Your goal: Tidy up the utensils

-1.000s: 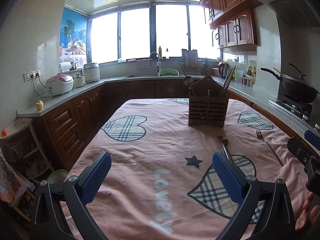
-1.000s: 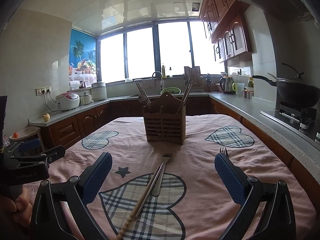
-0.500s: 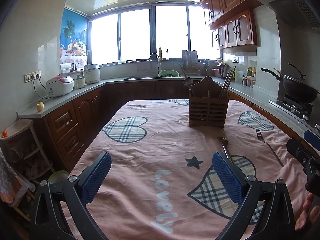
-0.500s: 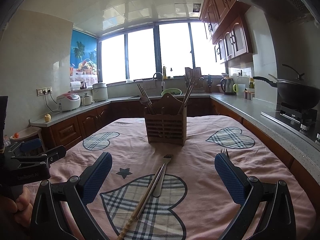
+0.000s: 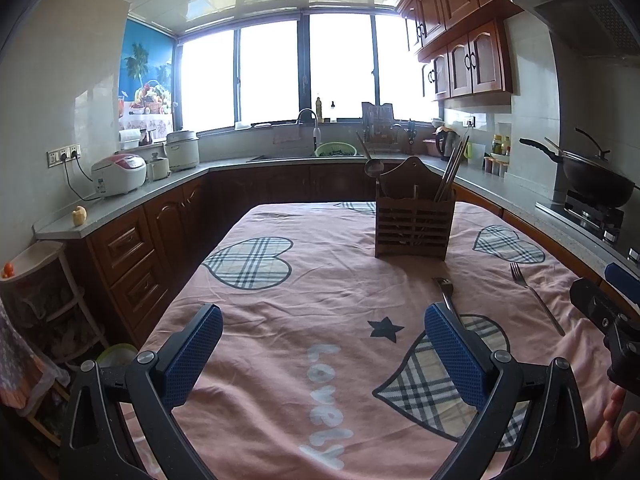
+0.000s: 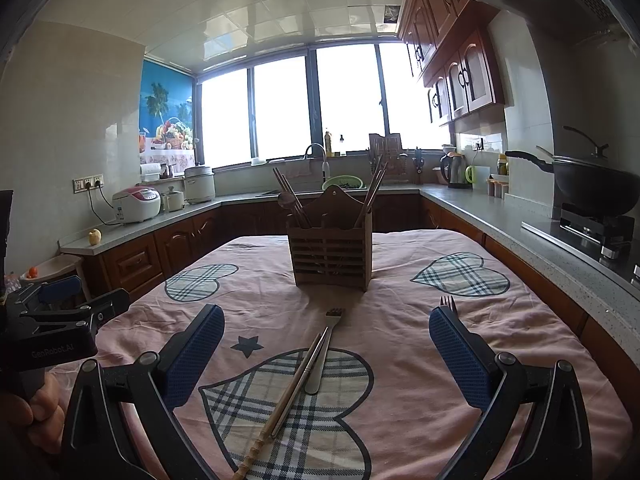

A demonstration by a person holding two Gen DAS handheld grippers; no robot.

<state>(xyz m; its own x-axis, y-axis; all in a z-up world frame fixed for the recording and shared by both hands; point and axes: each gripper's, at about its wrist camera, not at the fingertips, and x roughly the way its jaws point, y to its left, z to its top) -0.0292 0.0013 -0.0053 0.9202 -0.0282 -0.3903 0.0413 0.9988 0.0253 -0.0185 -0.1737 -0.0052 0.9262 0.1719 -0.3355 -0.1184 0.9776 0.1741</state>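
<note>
The left hand-held gripper (image 5: 323,350) is hovering low over the pink cloth (image 5: 328,292) covering the bench, its blue-padded fingers (image 5: 192,354) spread wide apart with nothing between them. The right hand-held gripper (image 6: 326,352) is likewise gaping open and empty, and in its own view a pair of chopsticks (image 6: 288,390) is lying diagonally on a plaid heart print between its fingers, touching and partly overlapping a fork (image 6: 325,344) whose tines are pointing away toward the far end of the bench. A second fork (image 6: 448,303) is lying just beyond the tip of the right finger, only its tines showing there; in the left wrist view that same fork (image 5: 534,294) is lying in full on the cloth, well to the right of the first fork (image 5: 446,290). Further out, near the far end of the bench, a wooden slatted utensil holder (image 6: 331,246) is standing upright, with chopsticks and a spoon leaning out of its left compartment and more chopsticks leaning out of its right one. At the left edge of the right wrist view, a hand (image 6: 28,412) is gripping the handle of the left tool. A black wok (image 6: 592,184) is sitting on the stove to the right.
</note>
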